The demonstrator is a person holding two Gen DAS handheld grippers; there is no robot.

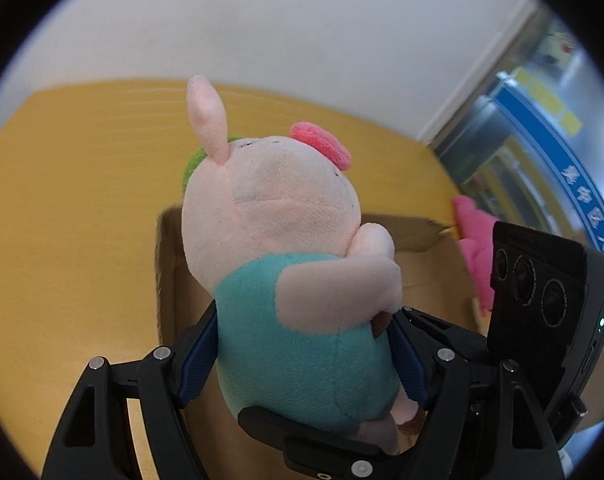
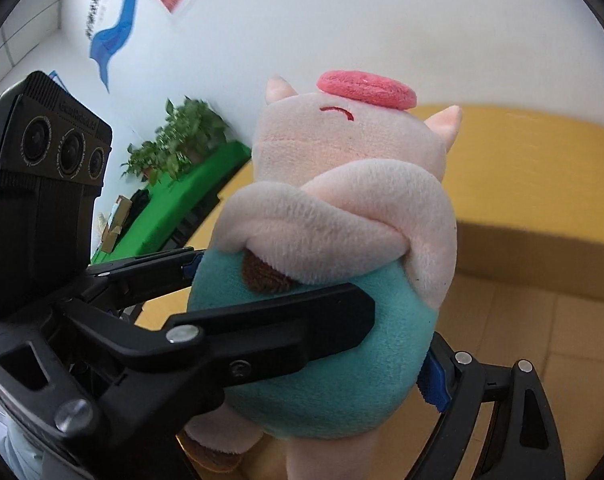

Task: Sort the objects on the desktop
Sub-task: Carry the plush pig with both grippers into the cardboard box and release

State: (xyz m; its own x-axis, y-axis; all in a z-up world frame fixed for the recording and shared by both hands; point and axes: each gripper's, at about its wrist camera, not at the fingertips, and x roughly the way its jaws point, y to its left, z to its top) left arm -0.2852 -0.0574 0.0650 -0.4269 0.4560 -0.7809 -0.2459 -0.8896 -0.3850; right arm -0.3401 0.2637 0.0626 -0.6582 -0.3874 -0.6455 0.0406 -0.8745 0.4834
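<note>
A plush pig [image 1: 285, 256] with a pink head, red snout and teal body fills both views; in the right wrist view it [image 2: 342, 216] faces me. My left gripper [image 1: 302, 344] is shut on its teal belly, blue pads pressing both sides. My right gripper [image 2: 322, 364] also holds the belly: one blue pad [image 2: 434, 380] touches its right side, its other finger is hidden. The left gripper's black fingers [image 2: 261, 332] cross the belly in the right wrist view. The pig hangs above an open cardboard box [image 1: 169, 280].
The box stands on a yellow table [image 1: 69, 200]. A bright pink soft toy [image 1: 476, 248] lies by the box's right flap. Something green [image 1: 193, 160] peeks out behind the pig's head. The right gripper's camera housing [image 1: 542, 300] is close on the right. Plants [image 2: 177, 140] and a green bench stand beyond.
</note>
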